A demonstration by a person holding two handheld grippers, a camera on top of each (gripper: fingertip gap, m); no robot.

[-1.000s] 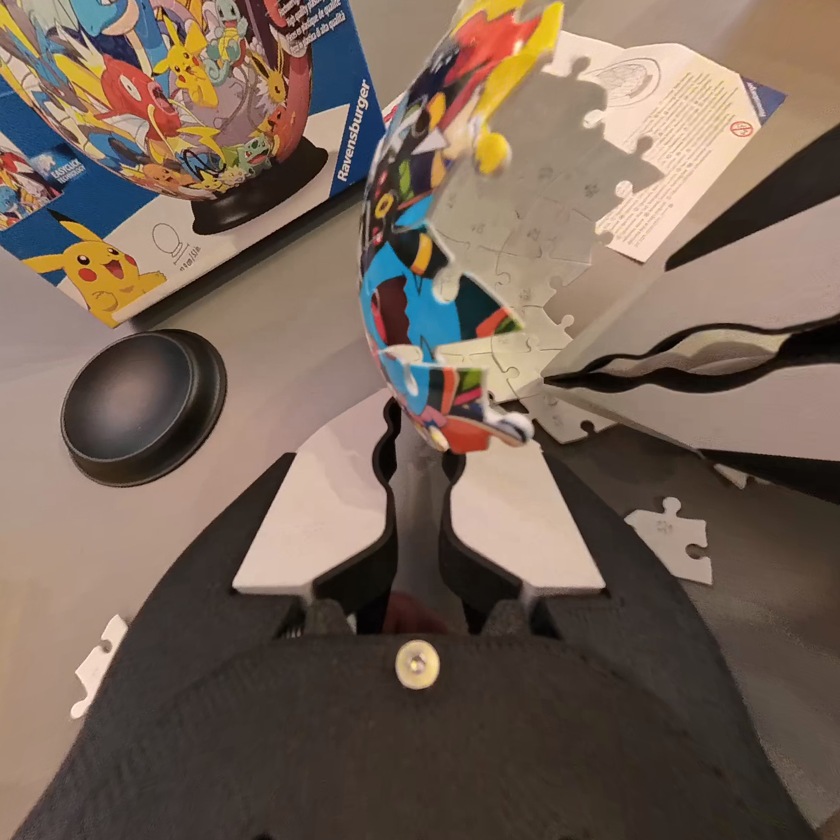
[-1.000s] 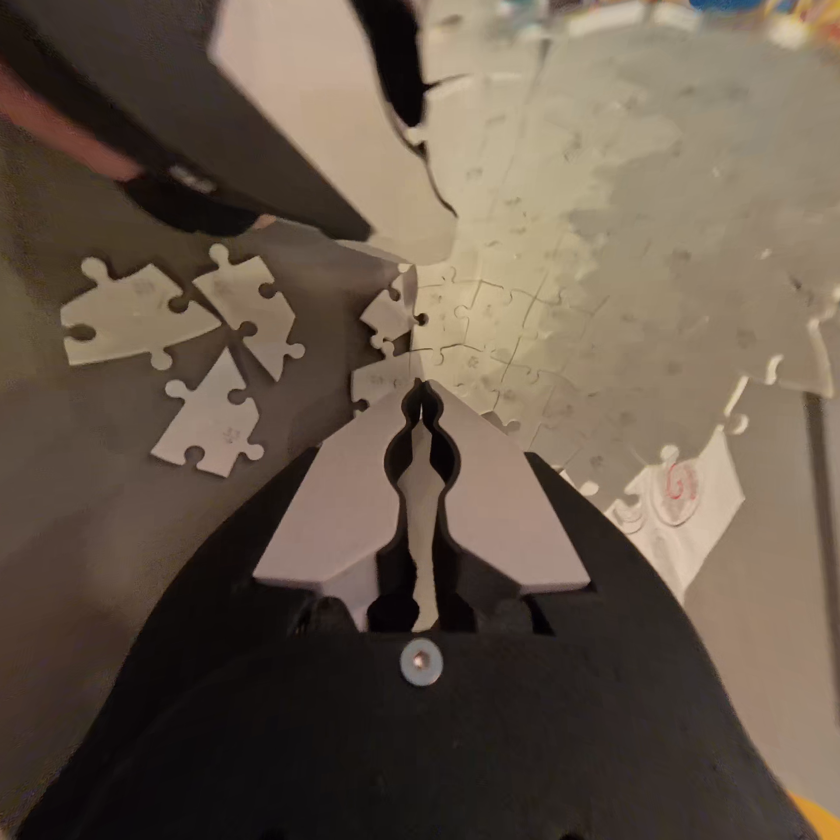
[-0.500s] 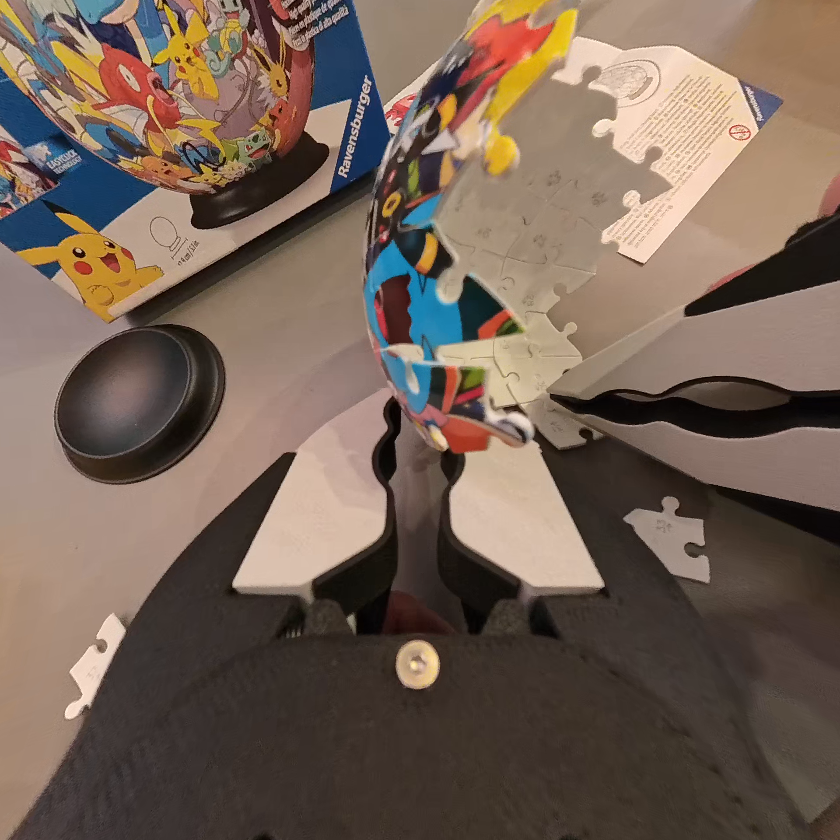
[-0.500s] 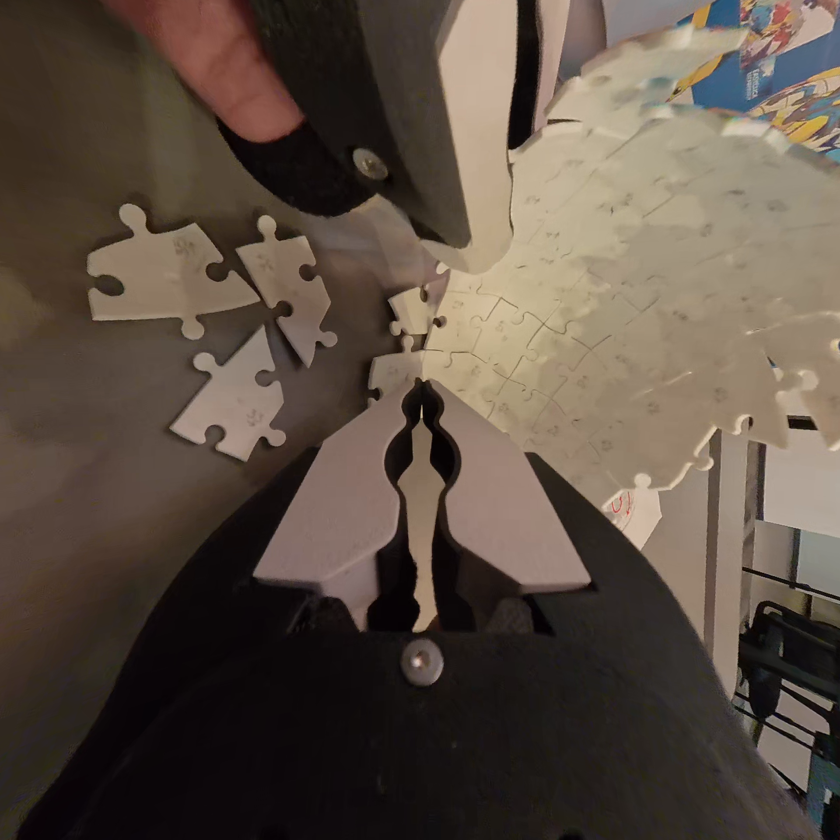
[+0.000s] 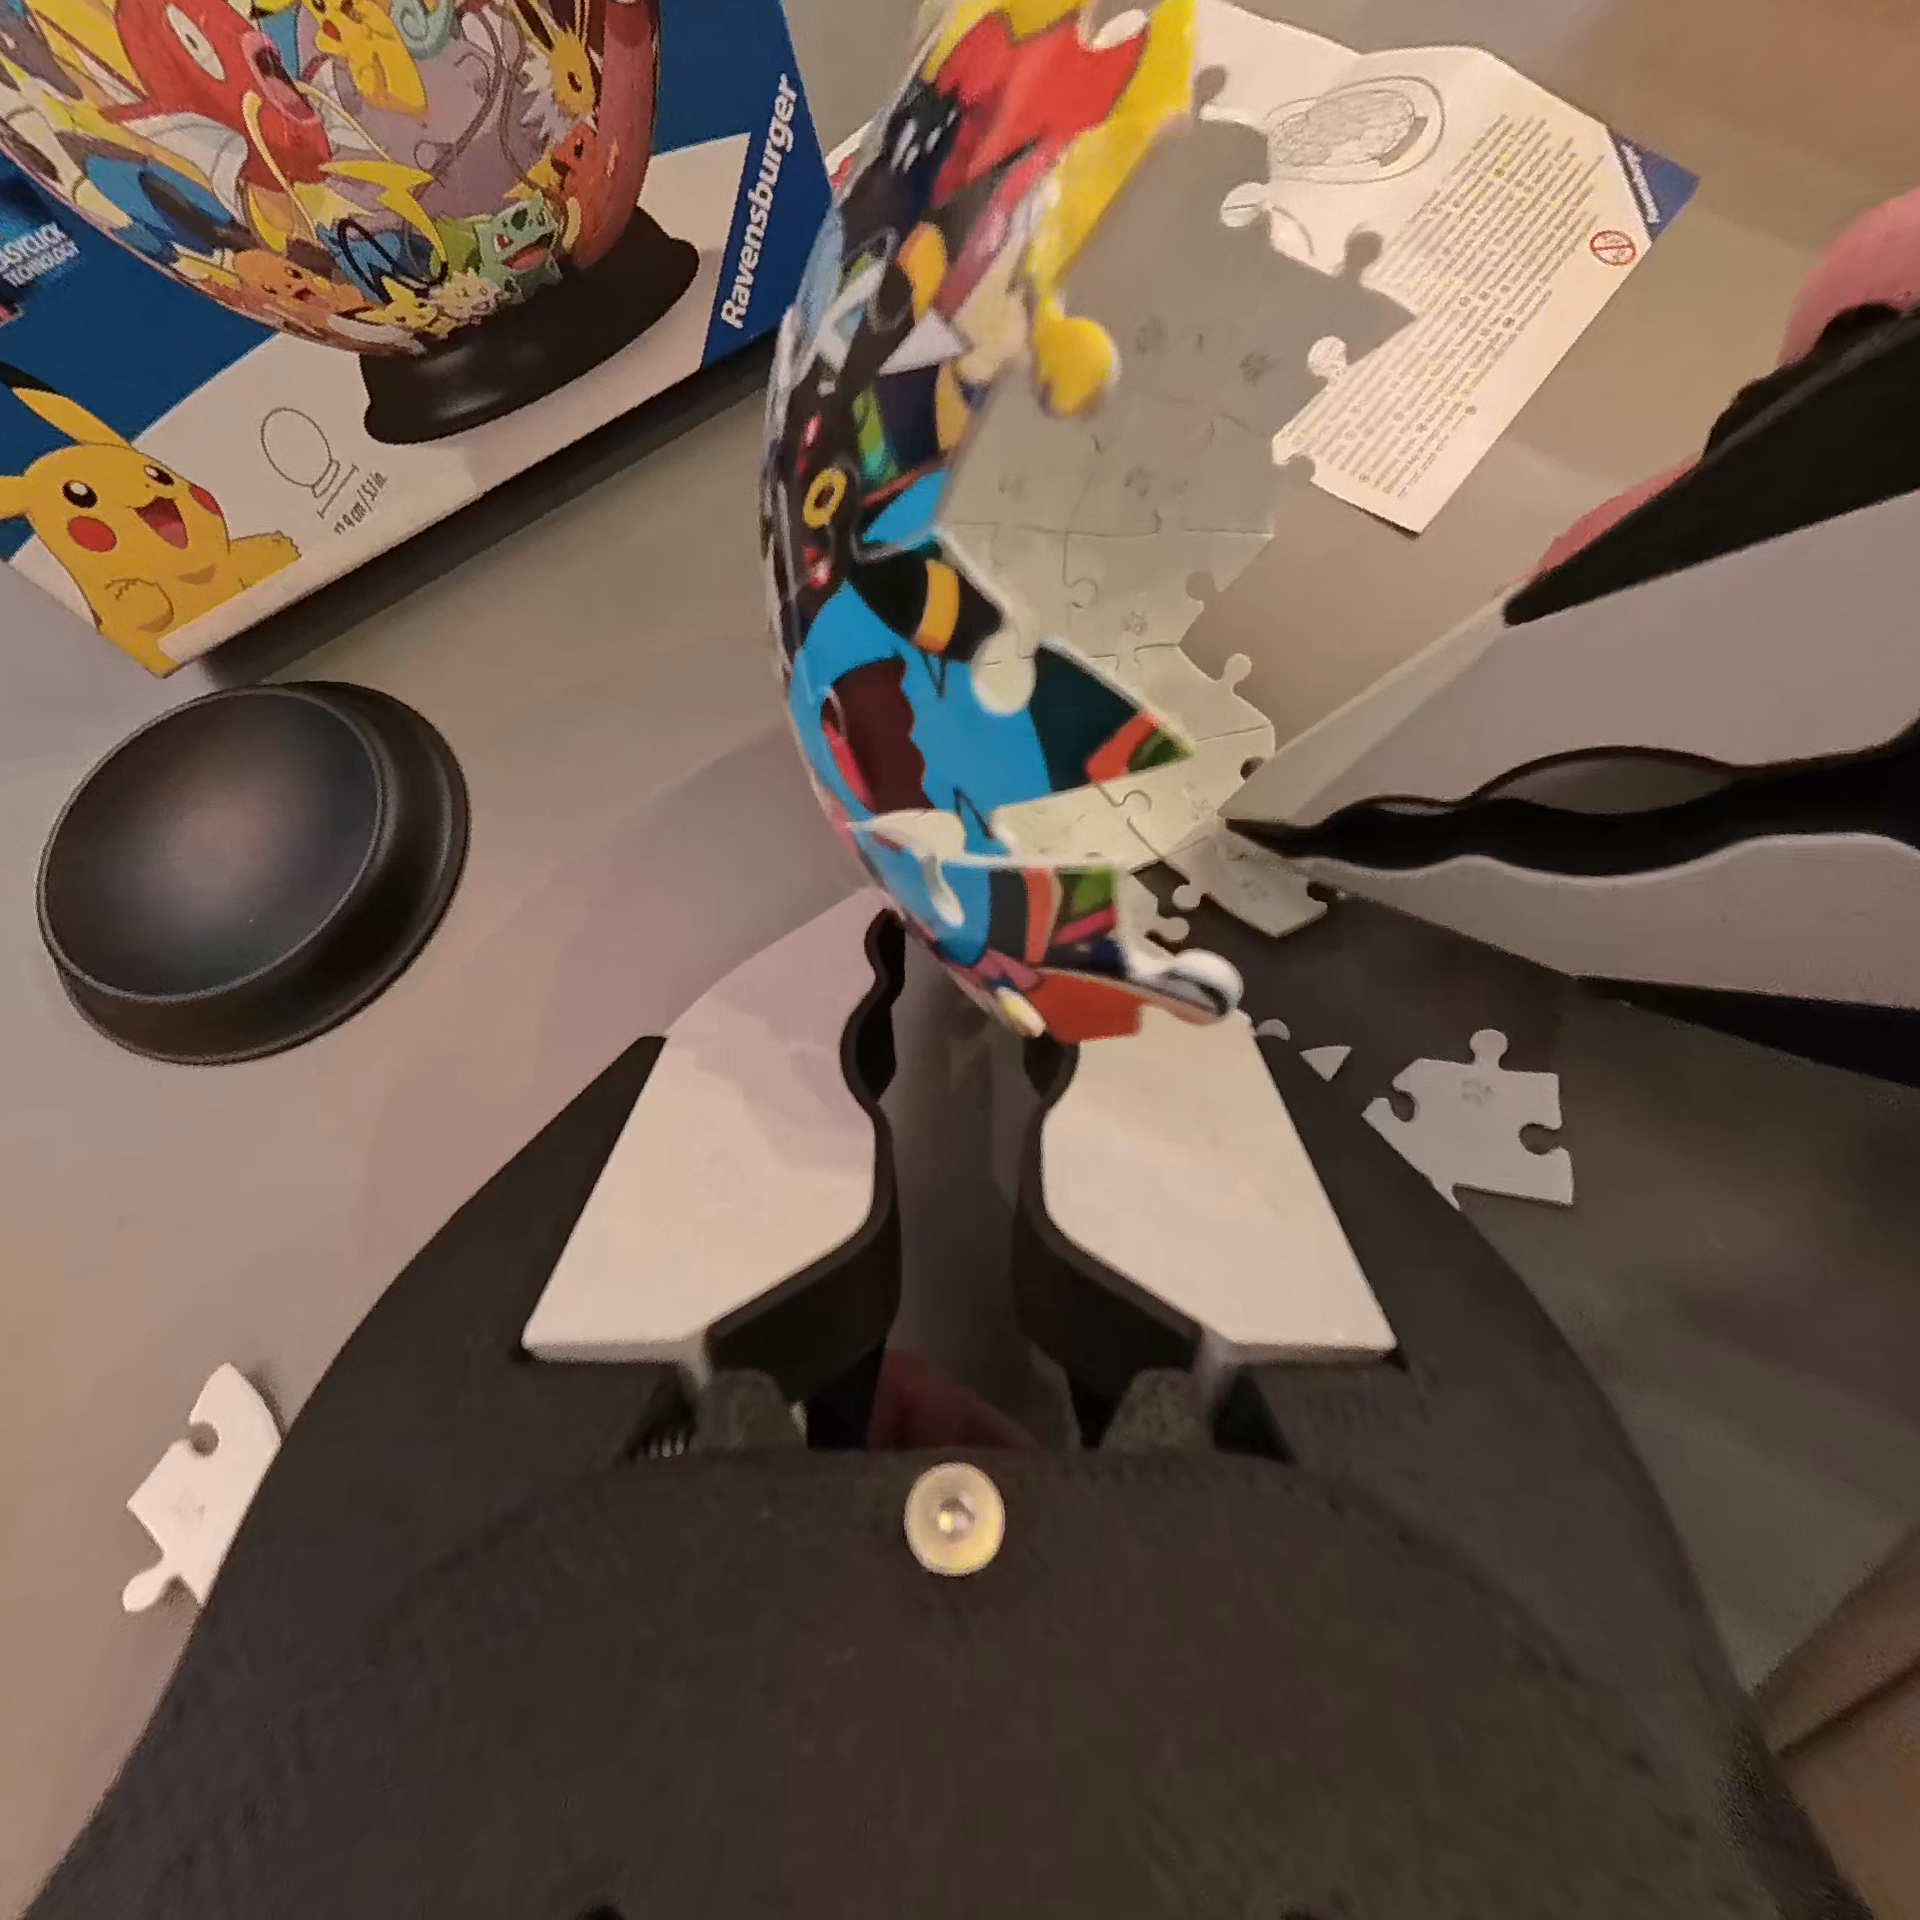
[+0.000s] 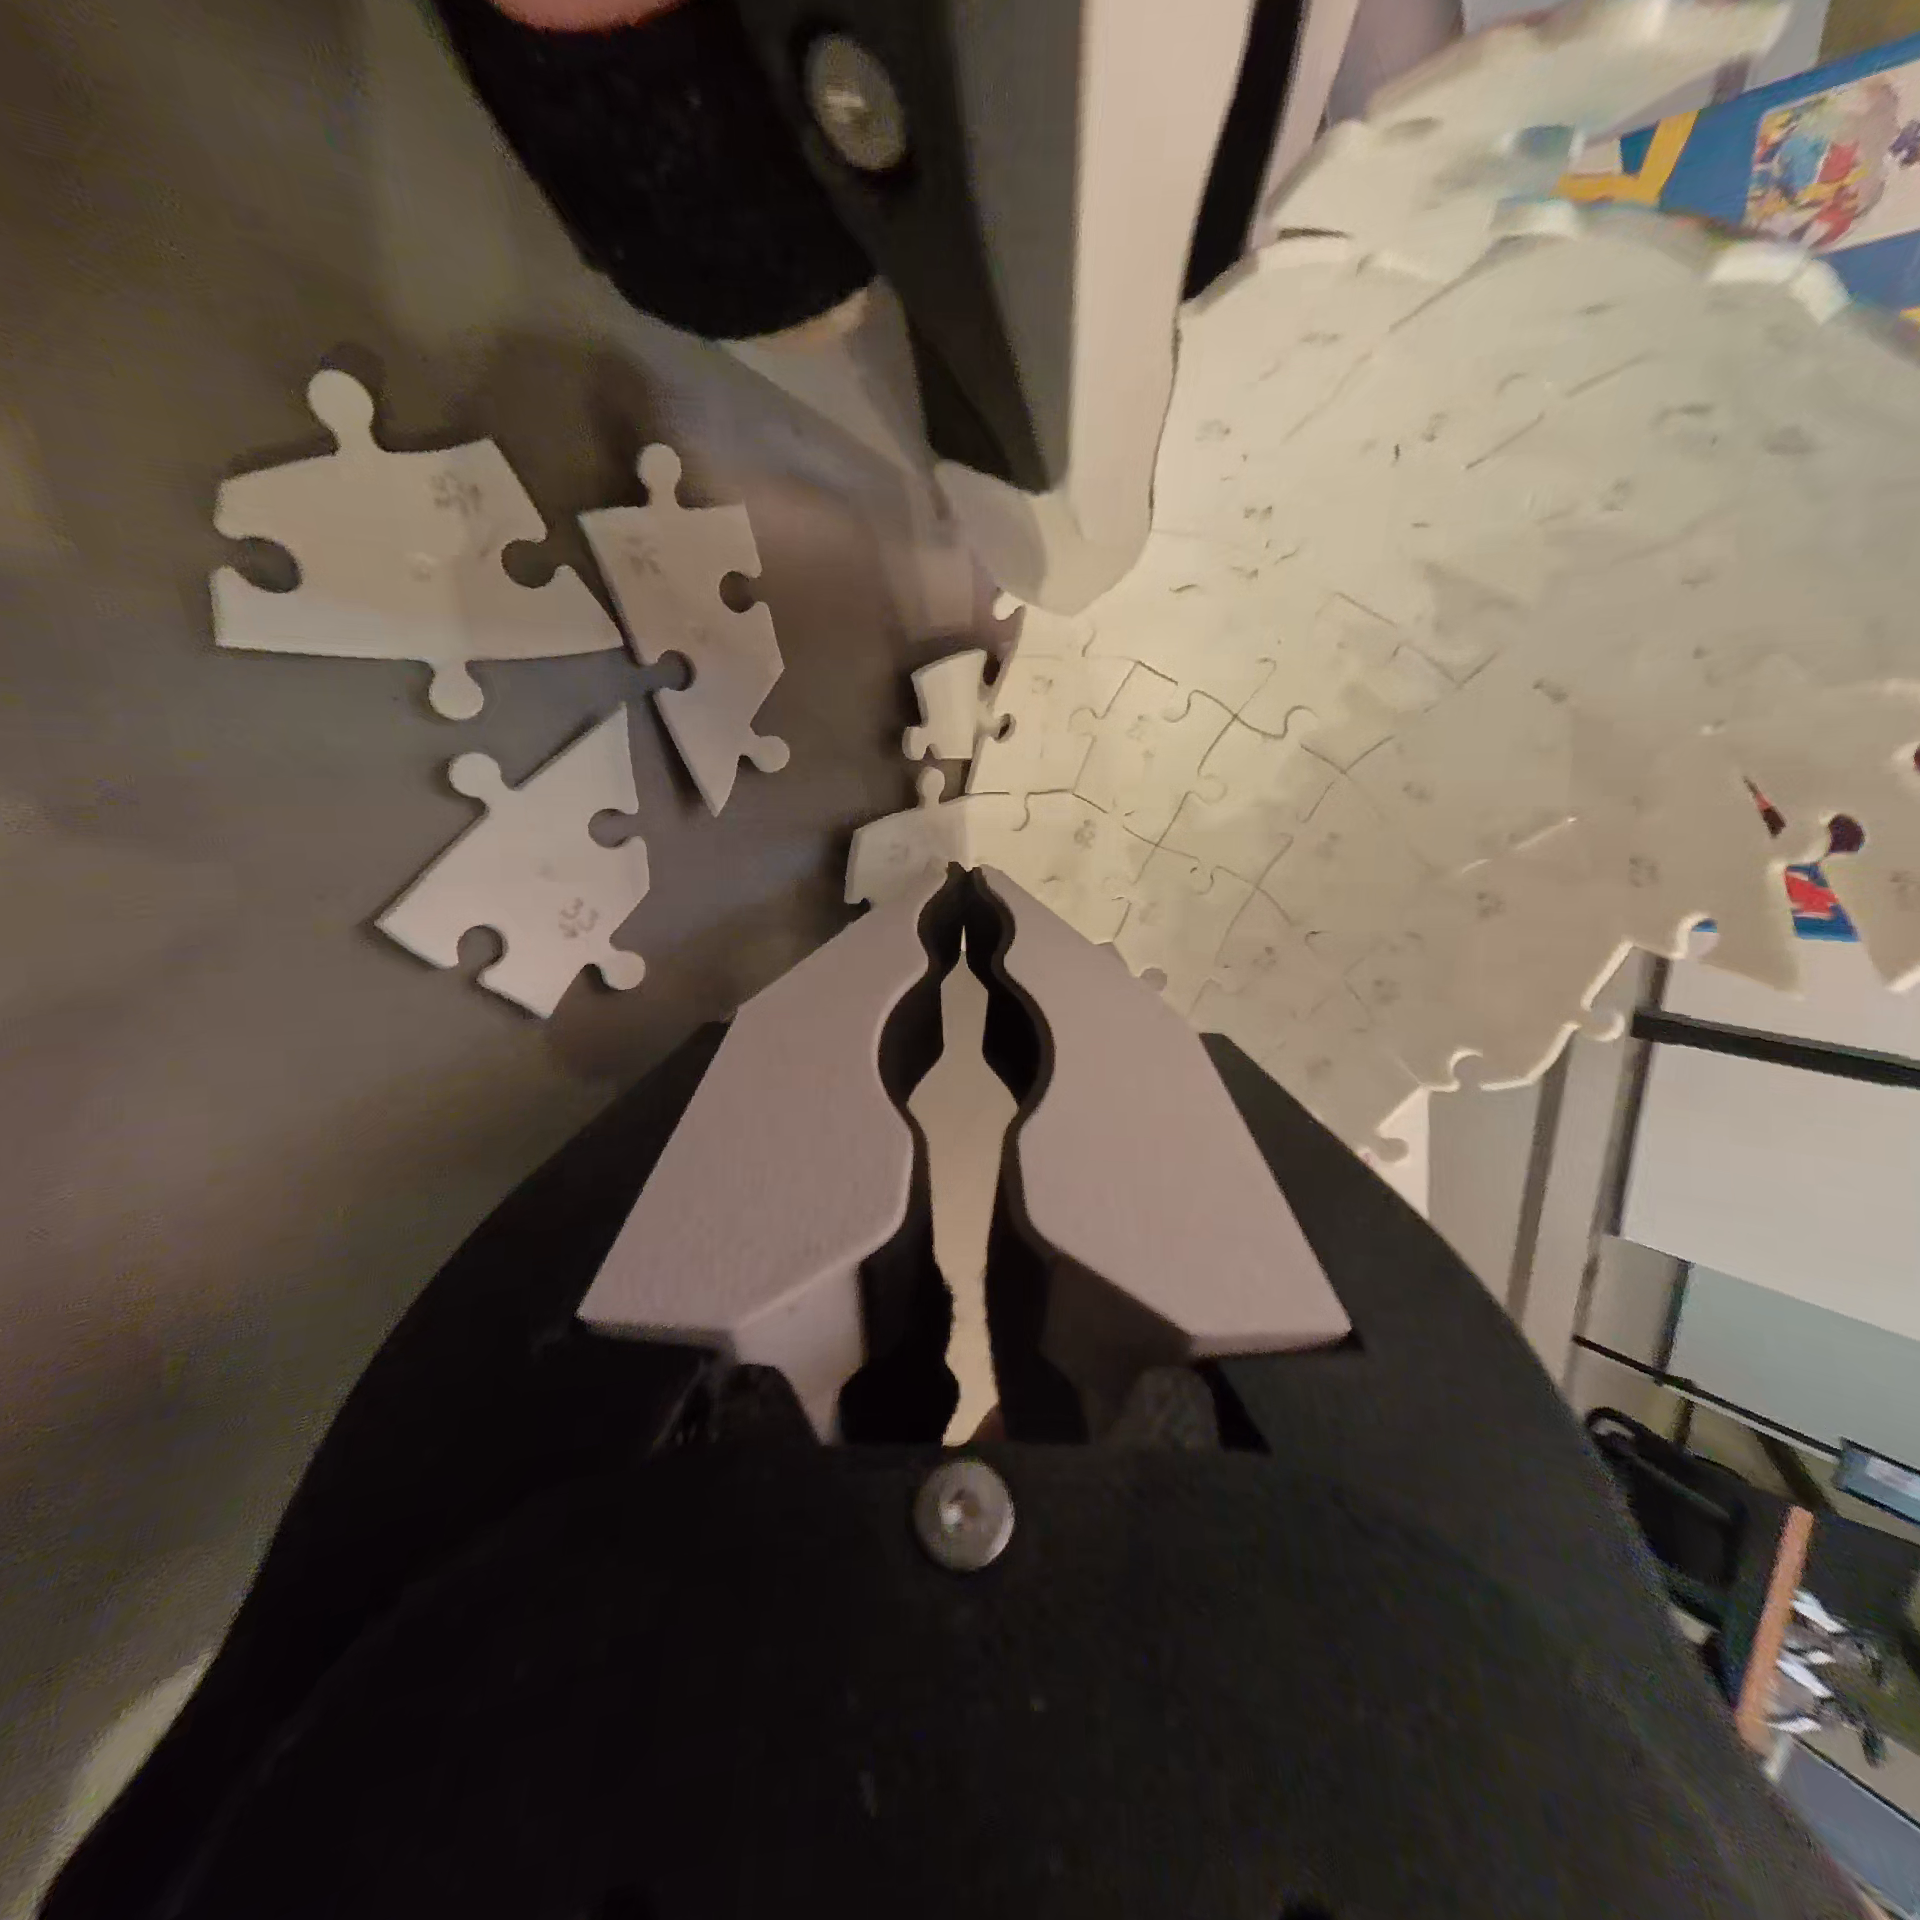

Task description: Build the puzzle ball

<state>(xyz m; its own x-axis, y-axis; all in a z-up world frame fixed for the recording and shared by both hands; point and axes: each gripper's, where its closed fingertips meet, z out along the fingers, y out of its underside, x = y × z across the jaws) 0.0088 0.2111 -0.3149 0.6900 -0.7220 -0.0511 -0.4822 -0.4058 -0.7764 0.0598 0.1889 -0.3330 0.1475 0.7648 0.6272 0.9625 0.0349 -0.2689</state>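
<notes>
The left tongs (image 5: 961,1023) pinched the lower rim of the half-built, colourfully printed puzzle ball shell (image 5: 904,582), held above the grey surface (image 5: 623,748). The right tongs (image 6: 966,883), pressed together, gripped a white curved piece (image 6: 899,847) at the shell's edge. Three loose white pieces (image 6: 520,883) lay nearby.

Table (image 5: 644,644): plain grey top, matte — spread under both grippers.
Light: warm and dim, soft shadows on the grey.
Shelves (image 6: 1766,1164): pale boards on dark metal posts, right of the right gripper, past the table edge.
Lower shelf: dark, blurred clutter — unclear.
</notes>
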